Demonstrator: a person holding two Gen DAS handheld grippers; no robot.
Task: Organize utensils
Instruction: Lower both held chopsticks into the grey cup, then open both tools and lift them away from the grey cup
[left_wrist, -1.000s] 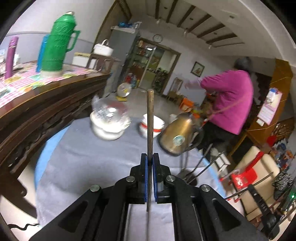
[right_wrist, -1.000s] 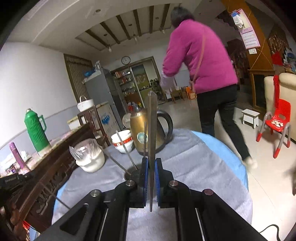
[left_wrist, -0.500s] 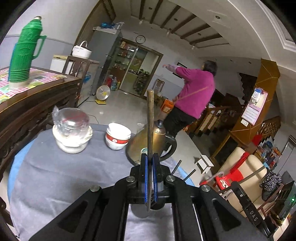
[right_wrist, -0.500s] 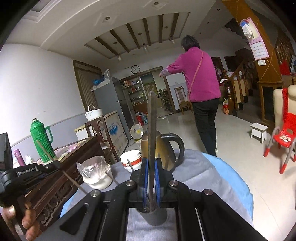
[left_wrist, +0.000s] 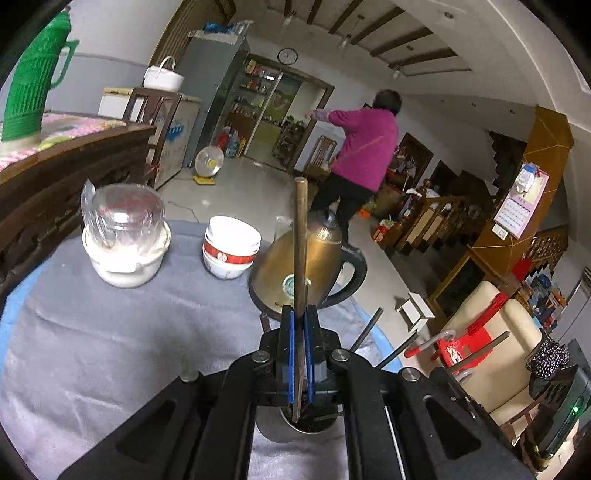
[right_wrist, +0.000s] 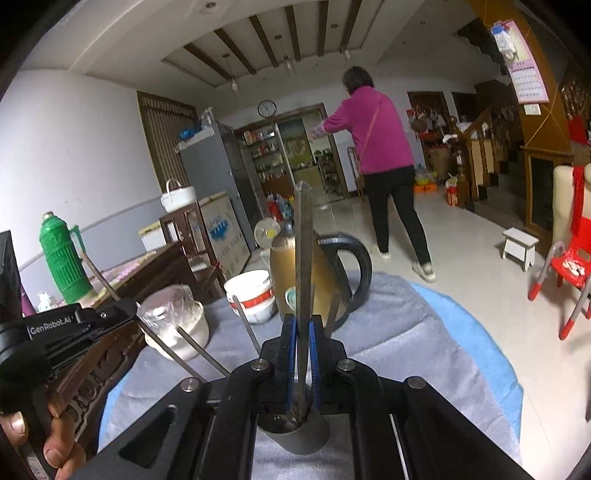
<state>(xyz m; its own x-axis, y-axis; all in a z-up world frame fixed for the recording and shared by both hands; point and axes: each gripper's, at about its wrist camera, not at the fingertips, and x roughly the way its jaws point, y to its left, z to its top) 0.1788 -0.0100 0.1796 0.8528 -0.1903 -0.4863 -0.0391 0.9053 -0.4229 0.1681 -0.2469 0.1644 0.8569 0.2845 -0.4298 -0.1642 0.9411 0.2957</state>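
Both grippers clamped on utensils above holder cup.
Left gripper (left_wrist: 300, 321) fingers pinch an upright chopstick (left_wrist: 301, 236); right gripper (right_wrist: 301, 328) fingers pinch a metal utensil (right_wrist: 303, 251), tips in the cup (right_wrist: 295, 439).

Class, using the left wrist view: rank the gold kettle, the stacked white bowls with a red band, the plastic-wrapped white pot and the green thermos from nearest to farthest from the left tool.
1. Gold kettle, just ahead of the left tool.
2. Stacked white bowls with a red band, ahead, slightly left.
3. Plastic-wrapped white pot, farther left on the grey cloth.
4. Green thermos, far left on the wooden sideboard.
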